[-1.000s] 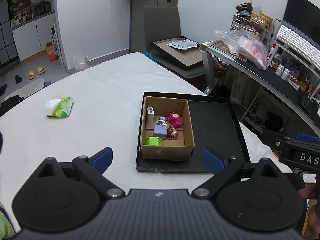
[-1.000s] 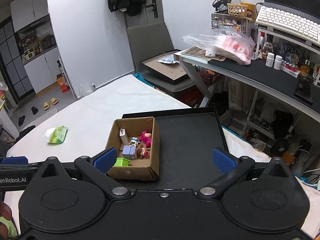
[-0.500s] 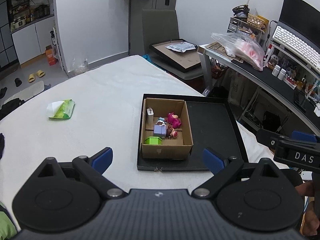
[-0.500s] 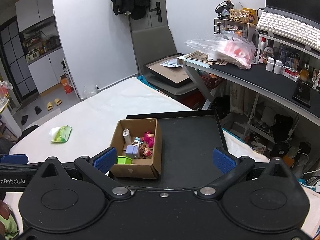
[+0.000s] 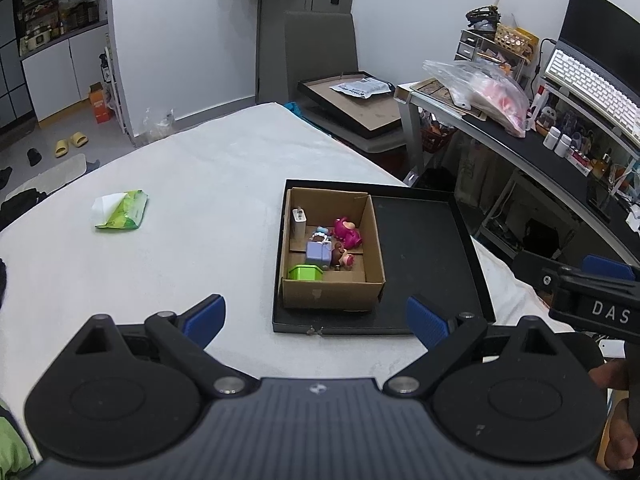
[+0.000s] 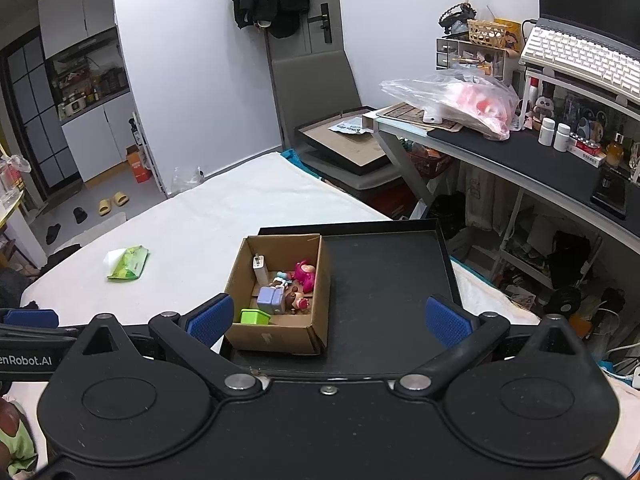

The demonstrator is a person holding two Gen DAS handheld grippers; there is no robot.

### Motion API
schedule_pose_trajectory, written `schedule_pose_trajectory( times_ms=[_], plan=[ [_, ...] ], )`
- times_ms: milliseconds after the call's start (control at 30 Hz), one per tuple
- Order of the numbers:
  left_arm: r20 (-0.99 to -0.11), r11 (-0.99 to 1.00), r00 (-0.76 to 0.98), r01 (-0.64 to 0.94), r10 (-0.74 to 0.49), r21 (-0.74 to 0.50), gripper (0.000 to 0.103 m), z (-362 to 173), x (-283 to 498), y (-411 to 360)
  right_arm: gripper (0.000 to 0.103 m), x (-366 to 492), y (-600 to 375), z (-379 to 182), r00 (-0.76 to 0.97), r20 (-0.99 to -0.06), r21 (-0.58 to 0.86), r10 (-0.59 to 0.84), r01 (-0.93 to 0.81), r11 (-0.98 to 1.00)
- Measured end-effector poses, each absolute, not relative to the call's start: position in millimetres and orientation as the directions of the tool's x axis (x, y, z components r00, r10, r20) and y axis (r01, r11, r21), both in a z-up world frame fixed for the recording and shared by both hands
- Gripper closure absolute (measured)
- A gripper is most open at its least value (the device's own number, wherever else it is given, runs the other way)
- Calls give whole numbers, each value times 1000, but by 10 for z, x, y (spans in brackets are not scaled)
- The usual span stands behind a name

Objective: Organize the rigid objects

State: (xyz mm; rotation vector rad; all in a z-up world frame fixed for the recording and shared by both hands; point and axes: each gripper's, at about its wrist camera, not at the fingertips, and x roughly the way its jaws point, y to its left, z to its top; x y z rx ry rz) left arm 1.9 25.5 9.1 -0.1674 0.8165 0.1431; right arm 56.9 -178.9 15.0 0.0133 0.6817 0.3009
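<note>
A small cardboard box (image 5: 332, 298) (image 6: 276, 338) stands in the left part of a shallow black tray (image 5: 424, 256) (image 6: 384, 276) on the white table. Inside it lie a white charger (image 5: 299, 222), a pink plush toy (image 5: 347, 232) (image 6: 305, 275), a lilac cube (image 5: 318, 253) (image 6: 270, 300), a green block (image 5: 306, 273) (image 6: 255, 316) and small figures. My left gripper (image 5: 316, 322) hangs open in front of the tray, nothing between its blue pads. My right gripper (image 6: 328, 318) is open too, above the tray's near edge.
A green wipes pack (image 5: 122, 214) (image 6: 128, 262) lies on the table to the left. A desk (image 6: 520, 160) with a plastic bag, bottles and a keyboard runs along the right. A grey chair (image 5: 320, 48) and a second tray (image 5: 356, 100) stand behind the table.
Both grippers have drawn back and risen a little; the box and tray look smaller and farther. Both stay open and nothing on the table has moved.
</note>
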Motion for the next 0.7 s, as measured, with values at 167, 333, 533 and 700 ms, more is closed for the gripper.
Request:
schedule_pose_trajectory(
  times_ms=[167,333,533,700],
  plan=[
    [-734,978,677,-189,61,-93,7,91,18,253,0,561,-1779,165,739,-618,101,268,-264,959],
    [-735,978,675,-189,62,-92,7,92,17,251,0,565,-1767,171,737,-620,96,268,-268,959],
    [-734,978,676,-187,57,-97,7,89,15,254,0,558,-1760,173,731,-622,107,281,-276,955],
    [-734,978,677,-187,57,-96,7,85,8,248,0,565,-1754,170,735,-625,92,265,-267,959]
  ],
)
